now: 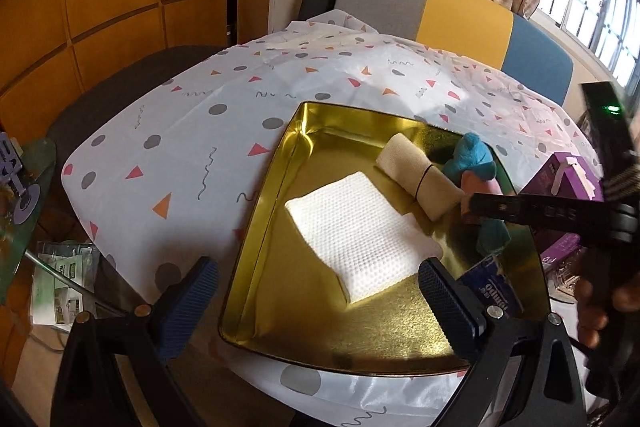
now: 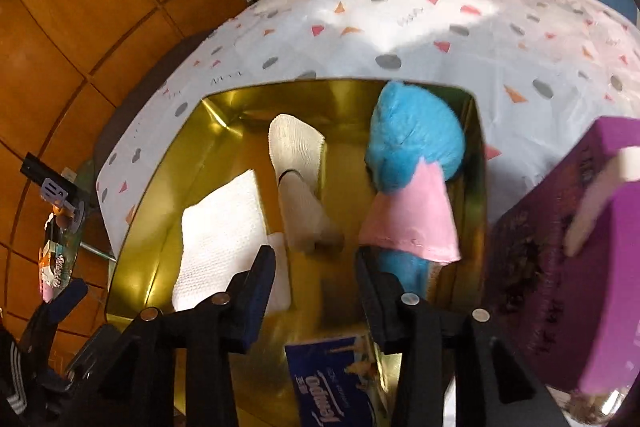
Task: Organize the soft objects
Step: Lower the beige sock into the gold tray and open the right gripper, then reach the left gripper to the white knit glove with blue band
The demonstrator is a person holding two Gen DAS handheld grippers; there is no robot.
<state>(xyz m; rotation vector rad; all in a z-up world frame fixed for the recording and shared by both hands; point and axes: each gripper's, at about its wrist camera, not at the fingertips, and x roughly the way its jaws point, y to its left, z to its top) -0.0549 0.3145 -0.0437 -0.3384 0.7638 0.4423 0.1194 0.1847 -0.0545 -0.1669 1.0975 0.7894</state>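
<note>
Frame centre: gold tray (image 1: 260, 227) on patterned table (image 1: 160, 147) holds white folded cloth (image 1: 360, 239), beige roll (image 1: 420, 179), blue-pink plush (image 1: 476, 155). Left gripper (image 1: 320, 303) jaws apart, lower frame.

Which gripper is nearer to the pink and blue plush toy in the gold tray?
Right. The right gripper hangs right beside the plush toy, jaws open. The left gripper sits at the tray's near edge, beyond the white cloth.

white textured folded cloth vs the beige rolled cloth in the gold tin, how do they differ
The white textured folded cloth lies flat as a square; the beige rolled cloth is a cylinder. The white one is unbound; the beige one has a dark band around it. Both rest inside the gold tin.
</note>
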